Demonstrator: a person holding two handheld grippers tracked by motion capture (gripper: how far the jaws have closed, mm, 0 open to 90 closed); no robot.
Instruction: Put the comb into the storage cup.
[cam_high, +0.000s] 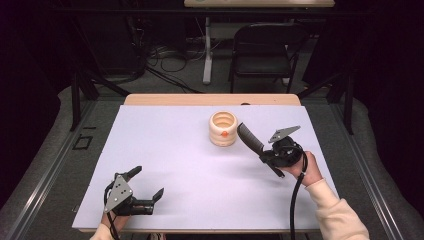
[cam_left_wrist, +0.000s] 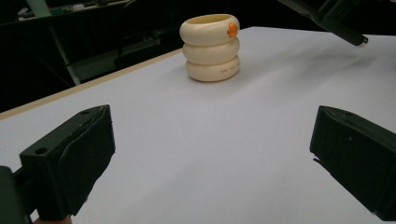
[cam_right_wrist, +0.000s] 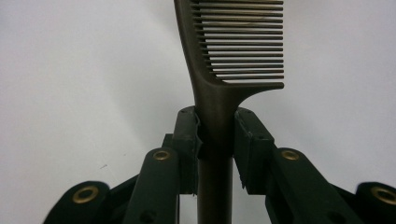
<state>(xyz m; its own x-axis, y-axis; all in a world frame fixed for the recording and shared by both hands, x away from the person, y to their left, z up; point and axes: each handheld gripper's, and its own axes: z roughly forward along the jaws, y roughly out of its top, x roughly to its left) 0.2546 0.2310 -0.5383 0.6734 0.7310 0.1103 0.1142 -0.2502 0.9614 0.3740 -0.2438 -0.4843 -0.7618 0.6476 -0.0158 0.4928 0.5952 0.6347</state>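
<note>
A dark comb (cam_high: 250, 138) is clamped by its handle in my right gripper (cam_high: 265, 156), which is shut on it at the right of the white sheet. Its toothed end points up-left toward a cream ribbed holder (cam_high: 223, 129) with an orange dot, and stops just short of it. In the right gripper view the pads (cam_right_wrist: 187, 135) press both sides of the comb (cam_right_wrist: 233, 42) handle. My left gripper (cam_high: 147, 183) stands open over the sheet's near left corner with nothing between its fingers. From the left gripper view the holder (cam_left_wrist: 211, 46) stands upright far ahead of the left gripper (cam_left_wrist: 212, 154).
A white sheet (cam_high: 175, 160) covers the wooden table (cam_high: 210, 100). Beyond the far edge stand a black folding chair (cam_high: 262, 47), a white table leg (cam_high: 207, 55) and loose cables on the floor (cam_high: 170, 62). Dark frame legs flank both sides of the table.
</note>
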